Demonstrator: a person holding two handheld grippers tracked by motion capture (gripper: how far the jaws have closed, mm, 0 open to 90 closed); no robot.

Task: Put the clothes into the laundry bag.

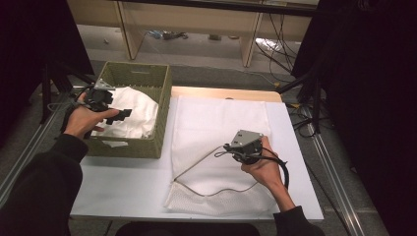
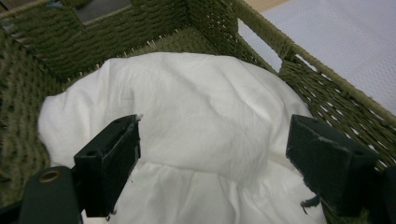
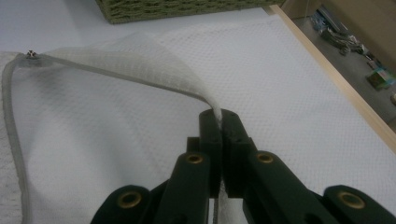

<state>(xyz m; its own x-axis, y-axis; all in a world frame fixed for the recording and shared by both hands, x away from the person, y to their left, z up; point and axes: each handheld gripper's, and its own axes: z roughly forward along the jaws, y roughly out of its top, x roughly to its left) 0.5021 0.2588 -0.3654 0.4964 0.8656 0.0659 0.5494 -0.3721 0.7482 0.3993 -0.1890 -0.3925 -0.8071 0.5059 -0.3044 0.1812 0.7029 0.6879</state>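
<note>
A white mesh bag (image 1: 221,123) lies flat on the white table, its grey-edged mouth toward the person. My right gripper (image 1: 227,149) is shut on the upper lip of that mouth (image 3: 140,60) and holds it raised off the lower layer; the fabric is pinched between the jaws at my right gripper (image 3: 219,116). A small metal zip pull (image 3: 31,54) sits at the lip's far end. A crumpled white cloth (image 1: 135,110) fills the green woven basket (image 1: 147,78). My left gripper (image 1: 123,115) hovers open over the cloth (image 2: 187,107), with its jaws apart on either side at my left gripper (image 2: 215,154).
The basket wall (image 2: 327,93) stands close to the left gripper's right jaw. A wooden strip (image 1: 226,93) borders the table's far edge. Shelves and cables lie on the floor beyond. Dark curtains flank both sides.
</note>
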